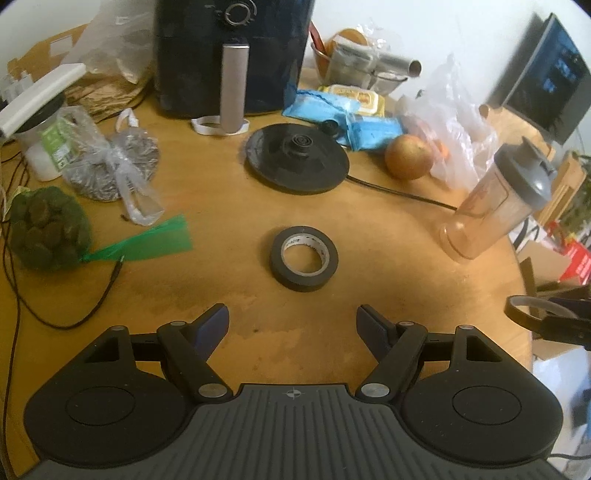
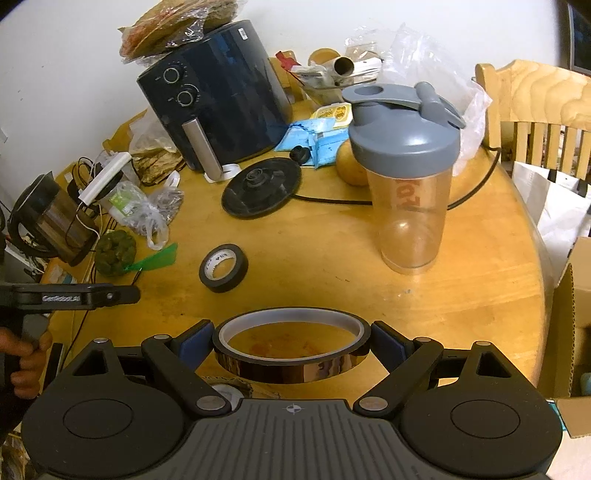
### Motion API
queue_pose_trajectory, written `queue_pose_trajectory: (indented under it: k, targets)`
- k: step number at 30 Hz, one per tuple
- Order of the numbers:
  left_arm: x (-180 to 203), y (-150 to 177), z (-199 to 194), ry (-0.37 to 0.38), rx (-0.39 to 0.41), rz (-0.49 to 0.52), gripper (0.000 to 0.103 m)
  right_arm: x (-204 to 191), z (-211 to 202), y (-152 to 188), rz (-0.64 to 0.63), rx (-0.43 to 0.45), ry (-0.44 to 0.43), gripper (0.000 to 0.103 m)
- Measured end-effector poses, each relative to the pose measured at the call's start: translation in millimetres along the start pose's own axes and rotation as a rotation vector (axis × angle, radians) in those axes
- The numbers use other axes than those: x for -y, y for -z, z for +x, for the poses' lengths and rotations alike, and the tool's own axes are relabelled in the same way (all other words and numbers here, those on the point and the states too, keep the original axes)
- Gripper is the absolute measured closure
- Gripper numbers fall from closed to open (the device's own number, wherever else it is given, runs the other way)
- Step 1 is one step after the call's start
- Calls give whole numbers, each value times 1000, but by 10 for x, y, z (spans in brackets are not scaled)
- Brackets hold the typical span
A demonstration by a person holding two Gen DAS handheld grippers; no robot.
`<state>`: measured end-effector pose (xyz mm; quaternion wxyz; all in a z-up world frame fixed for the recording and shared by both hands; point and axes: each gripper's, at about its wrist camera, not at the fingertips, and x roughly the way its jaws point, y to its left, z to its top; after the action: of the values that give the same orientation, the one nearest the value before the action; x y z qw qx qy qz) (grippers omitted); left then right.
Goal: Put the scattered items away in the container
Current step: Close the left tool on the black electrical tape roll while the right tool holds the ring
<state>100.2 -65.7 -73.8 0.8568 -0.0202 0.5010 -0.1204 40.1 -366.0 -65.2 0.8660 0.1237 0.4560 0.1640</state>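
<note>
Near the table's [image 1: 369,229] front edge the black tape roll [image 1: 303,258] lies flat ahead of the left gripper [image 1: 292,325], jaws wide and empty, which should straddle it squarely, while the right gripper [image 2: 291,345] clamps the amber tape ring [image 2: 291,354] across its width.

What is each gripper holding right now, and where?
Right gripper clamps the amber tape roll across its outer rim. Left gripper is open, empty.

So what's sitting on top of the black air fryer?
A clear plastic bag of flat brownish, reddish contents lies on the air fryer. What exactly it holds, and the lid under it, can't be seen.
</note>
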Motion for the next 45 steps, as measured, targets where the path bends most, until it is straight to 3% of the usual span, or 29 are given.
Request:
queue_pose_trajectory:
  k: [26, 41, 45]
  targets:
    - [262, -468, 925, 4, -97, 160, 27, 271, -170, 175, 90, 4, 67, 12]
    - [331, -559, 1333, -100, -157, 201, 26, 479, -310, 175, 145, 33, 121, 12]
    - [311, -558, 1392, -98, -173, 189, 26, 495, -317, 153, 149, 41, 123, 12]
